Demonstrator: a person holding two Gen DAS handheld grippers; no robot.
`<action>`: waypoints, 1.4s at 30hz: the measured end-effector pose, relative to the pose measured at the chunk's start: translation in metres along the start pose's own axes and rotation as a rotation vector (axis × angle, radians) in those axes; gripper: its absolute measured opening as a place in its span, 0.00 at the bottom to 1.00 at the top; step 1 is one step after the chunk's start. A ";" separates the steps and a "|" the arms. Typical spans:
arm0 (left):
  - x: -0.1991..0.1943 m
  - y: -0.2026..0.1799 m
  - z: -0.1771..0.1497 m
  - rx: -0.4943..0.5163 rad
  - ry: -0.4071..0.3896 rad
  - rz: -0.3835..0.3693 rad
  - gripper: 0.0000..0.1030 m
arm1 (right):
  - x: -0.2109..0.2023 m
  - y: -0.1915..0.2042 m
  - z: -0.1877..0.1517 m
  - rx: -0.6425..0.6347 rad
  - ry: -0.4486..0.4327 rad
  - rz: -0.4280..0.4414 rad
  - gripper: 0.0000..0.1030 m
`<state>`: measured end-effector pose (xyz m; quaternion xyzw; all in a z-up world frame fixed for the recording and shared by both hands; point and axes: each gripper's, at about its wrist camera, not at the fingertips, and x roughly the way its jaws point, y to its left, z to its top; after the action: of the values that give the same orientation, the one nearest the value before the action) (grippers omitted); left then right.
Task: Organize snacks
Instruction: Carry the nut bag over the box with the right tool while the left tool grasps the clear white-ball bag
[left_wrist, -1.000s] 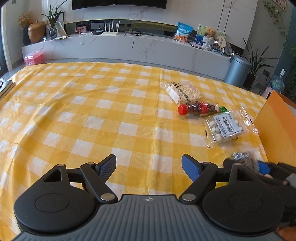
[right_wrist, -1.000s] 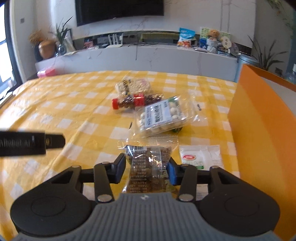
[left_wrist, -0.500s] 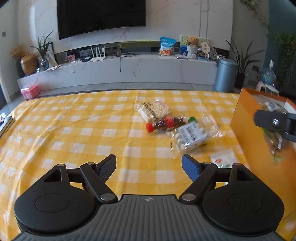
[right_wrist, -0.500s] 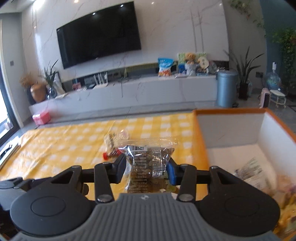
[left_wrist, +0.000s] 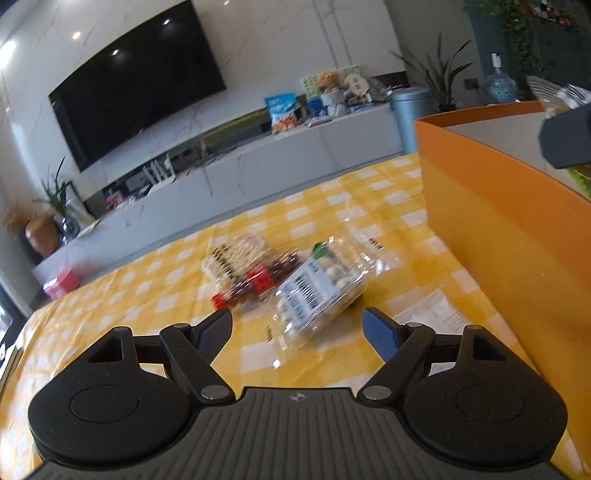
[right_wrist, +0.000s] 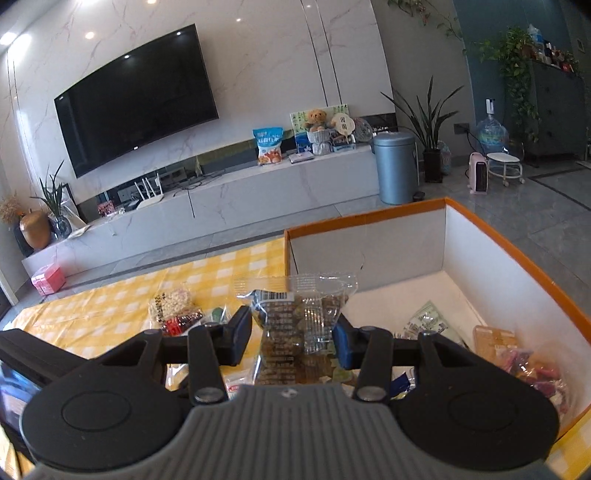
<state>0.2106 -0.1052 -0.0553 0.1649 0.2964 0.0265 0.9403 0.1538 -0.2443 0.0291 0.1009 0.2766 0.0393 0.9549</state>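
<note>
My right gripper is shut on a clear packet of brown snacks, held above the near left corner of the orange box, which holds several snack packets. My left gripper is open and empty, low over the yellow checked tablecloth. Just ahead of it lie a clear bag of white balls with a label, a red-capped bottle on its side and a bag of pale puffed snacks. A flat white sachet lies by the box wall.
The orange box stands at the table's right edge and blocks that side. Part of the right gripper's body hangs over the box in the left wrist view. Beyond the table are a white TV bench and a grey bin.
My right gripper lifted the brown snack packet off the table and carried it right, over the orange box. My left gripper moved right and lower, close to the bag of white balls.
</note>
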 end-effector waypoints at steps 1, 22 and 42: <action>0.004 -0.004 -0.001 0.022 -0.012 0.006 0.91 | 0.003 0.002 -0.001 -0.008 0.002 -0.004 0.43; 0.048 -0.018 -0.005 0.185 -0.011 0.088 0.88 | 0.008 0.004 -0.008 -0.060 -0.010 -0.044 0.41; 0.009 -0.002 -0.005 0.128 0.014 -0.109 0.28 | 0.009 0.004 -0.010 -0.084 -0.018 -0.037 0.41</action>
<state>0.2154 -0.1041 -0.0644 0.2082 0.3127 -0.0426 0.9258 0.1561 -0.2373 0.0169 0.0559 0.2679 0.0322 0.9613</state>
